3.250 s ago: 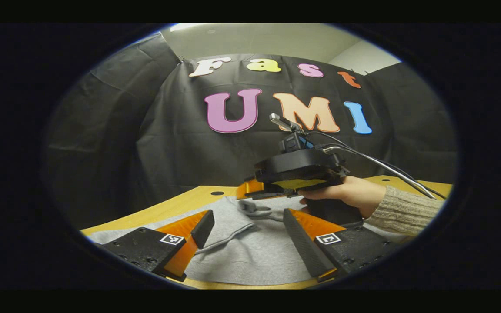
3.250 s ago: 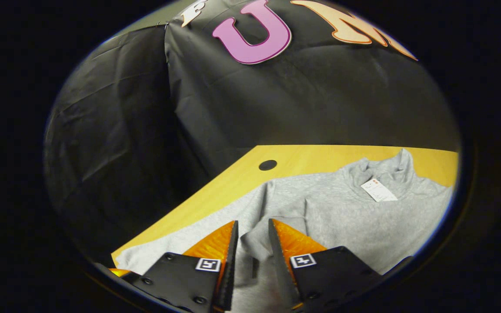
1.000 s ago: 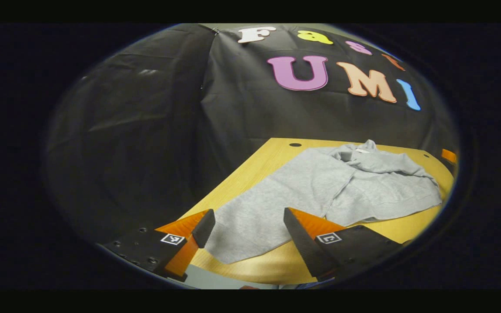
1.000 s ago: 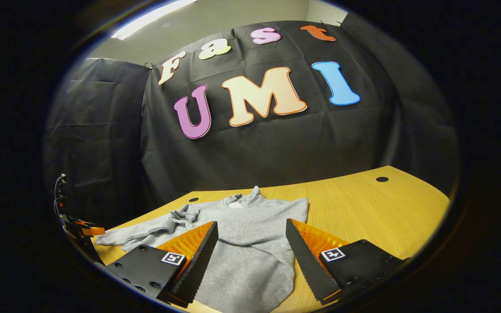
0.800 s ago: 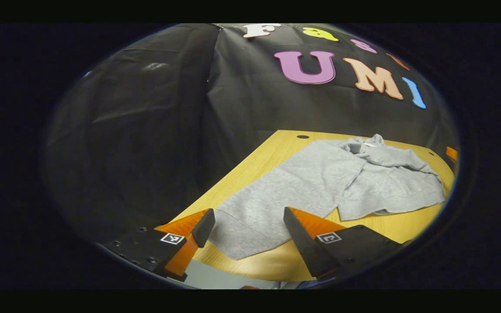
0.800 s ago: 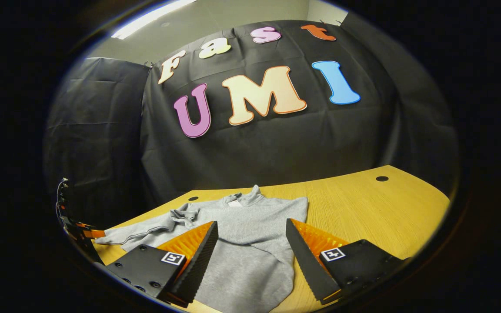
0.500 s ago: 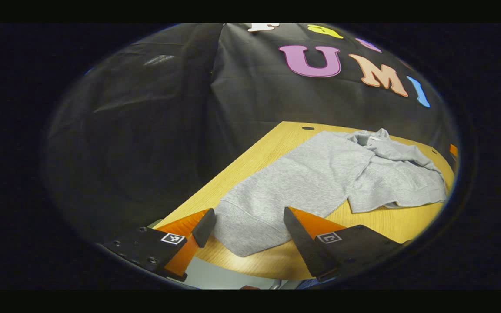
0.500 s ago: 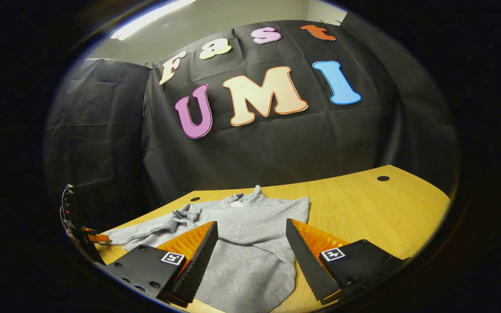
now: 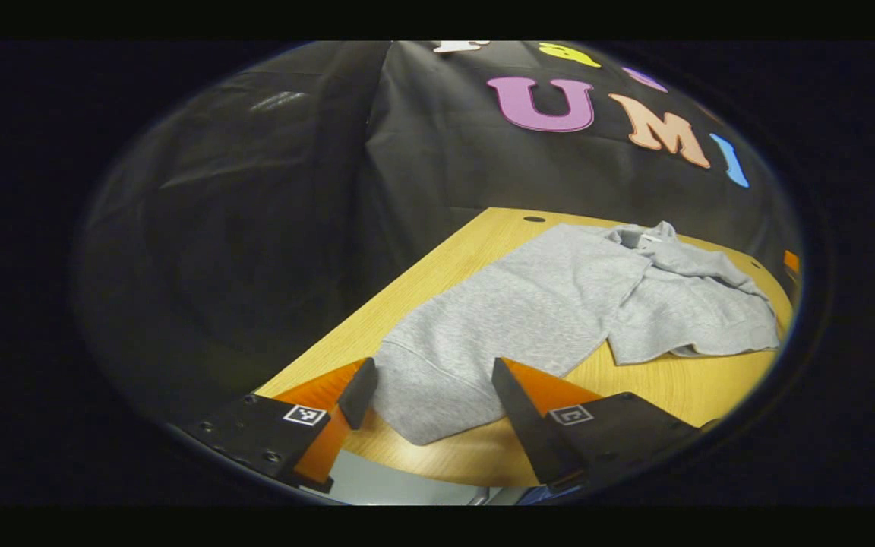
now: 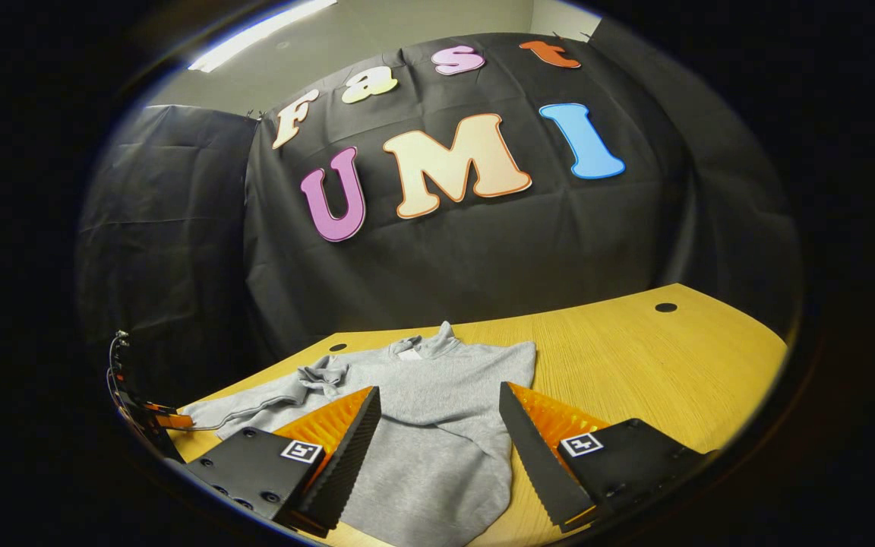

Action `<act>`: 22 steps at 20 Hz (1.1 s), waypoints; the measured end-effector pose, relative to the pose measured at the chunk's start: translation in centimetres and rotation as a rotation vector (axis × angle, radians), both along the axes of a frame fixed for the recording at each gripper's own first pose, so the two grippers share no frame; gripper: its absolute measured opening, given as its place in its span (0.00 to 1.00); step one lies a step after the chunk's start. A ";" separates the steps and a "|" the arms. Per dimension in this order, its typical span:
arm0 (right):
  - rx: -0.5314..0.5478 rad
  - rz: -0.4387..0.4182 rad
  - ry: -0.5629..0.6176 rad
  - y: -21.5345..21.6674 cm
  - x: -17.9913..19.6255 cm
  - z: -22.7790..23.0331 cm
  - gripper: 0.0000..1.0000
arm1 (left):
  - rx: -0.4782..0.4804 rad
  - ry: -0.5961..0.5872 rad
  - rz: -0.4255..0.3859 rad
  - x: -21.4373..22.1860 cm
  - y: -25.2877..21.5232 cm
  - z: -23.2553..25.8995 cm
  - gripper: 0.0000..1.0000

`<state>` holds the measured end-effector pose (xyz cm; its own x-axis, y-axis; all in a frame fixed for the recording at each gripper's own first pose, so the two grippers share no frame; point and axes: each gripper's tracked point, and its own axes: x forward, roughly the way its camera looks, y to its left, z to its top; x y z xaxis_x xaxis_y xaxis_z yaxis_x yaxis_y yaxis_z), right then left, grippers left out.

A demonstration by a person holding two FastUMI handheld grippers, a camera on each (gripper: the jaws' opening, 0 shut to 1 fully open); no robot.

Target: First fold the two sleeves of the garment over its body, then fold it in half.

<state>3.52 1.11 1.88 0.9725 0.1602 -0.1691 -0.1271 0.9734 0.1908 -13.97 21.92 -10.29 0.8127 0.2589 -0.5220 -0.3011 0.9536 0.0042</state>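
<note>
A grey sweatshirt [image 9: 559, 304] lies flat on the wooden table [image 9: 658, 387], collar [image 9: 646, 235] at the far end. One sleeve [image 10: 255, 406] stretches out to the left, bunched near the shoulder. Its cuff end [image 9: 422, 395] lies between the fingers of my left gripper [image 9: 430, 399], which is open and not pinching it. In the right gripper view the left gripper [image 10: 145, 414] shows at that sleeve's tip. My right gripper [image 10: 437, 456] is open over the sweatshirt's body [image 10: 430, 441], where a folded layer makes a crease.
The table [image 10: 635, 357] has bare wood to the right of the garment and cable holes [image 10: 665, 308] near the back. Its near edge [image 9: 437, 479] runs just under my left fingers. Black cloth walls close in the back and left.
The right gripper, shut over the garment 3.2 s ago, is now open and drawn back. The left gripper has swung to the outstretched sleeve and crept closer to its cuff.
</note>
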 end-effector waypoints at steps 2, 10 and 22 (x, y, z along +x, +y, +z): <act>-0.001 0.002 0.005 0.2 0.1 -0.2 0.97 | 0.004 0.004 -0.013 0.3 -0.8 -0.3 0.77; -0.012 -0.005 0.010 -0.4 -0.1 -0.3 0.97 | 0.022 0.005 -0.069 0.7 -2.4 0.0 0.28; 0.005 -0.013 0.028 -1.1 0.1 -0.8 0.97 | 0.042 0.018 -0.072 1.4 -3.1 1.5 0.00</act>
